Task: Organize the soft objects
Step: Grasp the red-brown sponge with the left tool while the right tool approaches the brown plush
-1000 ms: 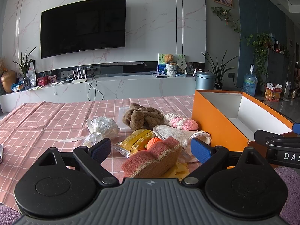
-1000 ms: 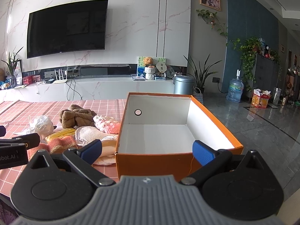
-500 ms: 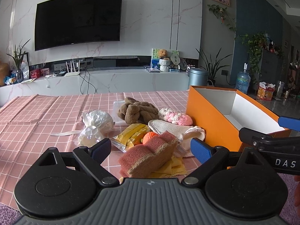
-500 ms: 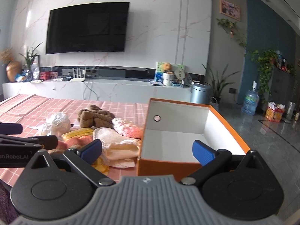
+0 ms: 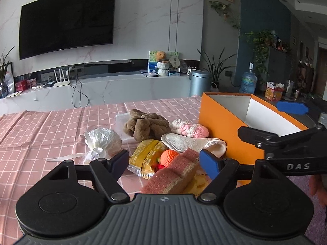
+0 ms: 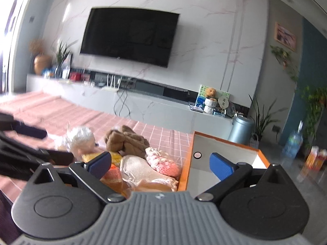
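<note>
A pink sponge (image 5: 173,173) lies at the near end of a pile of soft things on the pink checked cloth (image 5: 40,134). My left gripper (image 5: 166,162) straddles it with closing jaws; neither pad presses on the sponge. Behind it lie an orange knitted ball (image 5: 170,157), a yellow packet (image 5: 147,155), a cream cloth (image 5: 184,143), a pink-white knit (image 5: 192,129) and a brown plush (image 5: 147,126). My right gripper (image 6: 161,165) is open and holds nothing. It hangs over the cream cloth (image 6: 139,169) and the left wall of the orange box (image 6: 186,171).
The orange box (image 5: 224,126) stands open to the right of the pile, its white inside bare. A tied white plastic bag (image 5: 104,140) sits left of the pile. The right gripper's fingers (image 5: 257,135) reach across the box's near corner. A person's hand shows at the right edge.
My left gripper has come nearer to the pile and its jaws have narrowed a little. My right gripper has rolled and swung left, from facing into the box to facing the pile.
</note>
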The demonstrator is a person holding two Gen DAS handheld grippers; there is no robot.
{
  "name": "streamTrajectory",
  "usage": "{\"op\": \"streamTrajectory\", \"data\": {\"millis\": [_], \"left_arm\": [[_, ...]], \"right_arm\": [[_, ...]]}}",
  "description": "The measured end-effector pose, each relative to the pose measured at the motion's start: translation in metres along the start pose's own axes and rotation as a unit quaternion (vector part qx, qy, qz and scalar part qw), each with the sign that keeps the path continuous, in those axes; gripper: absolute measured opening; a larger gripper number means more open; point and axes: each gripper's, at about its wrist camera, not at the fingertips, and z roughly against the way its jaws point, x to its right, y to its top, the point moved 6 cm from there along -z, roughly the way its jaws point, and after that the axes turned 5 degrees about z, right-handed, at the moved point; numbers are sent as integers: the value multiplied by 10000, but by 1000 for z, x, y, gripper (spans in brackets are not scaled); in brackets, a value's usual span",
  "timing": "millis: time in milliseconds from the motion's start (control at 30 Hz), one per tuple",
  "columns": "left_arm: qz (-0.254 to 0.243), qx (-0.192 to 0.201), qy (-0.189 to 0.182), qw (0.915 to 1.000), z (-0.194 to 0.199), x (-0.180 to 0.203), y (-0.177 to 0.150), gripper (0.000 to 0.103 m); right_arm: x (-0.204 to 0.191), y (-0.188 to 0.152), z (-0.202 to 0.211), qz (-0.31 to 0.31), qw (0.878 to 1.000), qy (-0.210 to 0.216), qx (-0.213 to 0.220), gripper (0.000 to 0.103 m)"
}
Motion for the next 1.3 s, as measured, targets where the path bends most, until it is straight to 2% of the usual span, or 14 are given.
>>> {"op": "streamTrajectory", "data": {"millis": [33, 67, 133, 200, 267, 367, 467, 600, 700, 733, 800, 1000, 1133, 1300], "left_arm": [[1, -36, -67, 10000, -1, -2, -1, 92], [-2, -70, -103, 9999, -3, -3, -2, 92], [-100, -174, -151, 9997, -7, -3, -6, 92], [-281, -261, -184, 9991, -13, -1, -10, 92], [-457, -328, -245, 9981, -18, 1, -14, 92], [-575, -513, -325, 9965, -29, -1, -20, 92], [-711, -633, -389, 9947, -39, -4, -24, 92], [-1177, -816, -570, 9880, -54, 0, -30, 91], [-1286, -954, -638, 9850, -65, 1, -35, 84], [-1297, -1010, -625, 9844, -69, 1, -35, 75], [-1274, -1054, -589, 9845, -74, 0, -37, 64], [-1096, -1155, -693, 9848, -78, -2, -36, 52], [-789, -1190, -838, 9862, -71, 1, -32, 42], [-545, -974, -914, 9895, -54, 3, -13, 38]], "right_arm": [[-3, 0, -4, 121, 9999, 53, -31, 95], [-6, 0, -8, 254, 9996, 125, -70, 83], [-12, -1, -18, 472, 9983, 263, -208, 67], [-17, -4, -27, 553, 9968, 466, -344, 59], [-23, -9, -34, 601, 9949, 674, -460, 43], [-29, -17, -43, 589, 9913, 965, -679, 31], [-34, -25, -55, 552, 9879, 1120, -916, 28], [-35, -33, -68, 415, 9844, 1223, -1193, 26], [-38, -35, -77, 427, 9830, 1235, -1288, 26], [-39, -35, -80, 424, 9826, 1246, -1312, 26], [-40, -36, -84, 400, 9817, 1282, -1353, 26], [-42, -39, -90, 309, 9800, 1333, -1442, 26], [-39, -37, -88, 184, 9804, 1299, -1469, 26], [-31, -22, -78, 27, 9834, 1220, -1343, 27]]}}
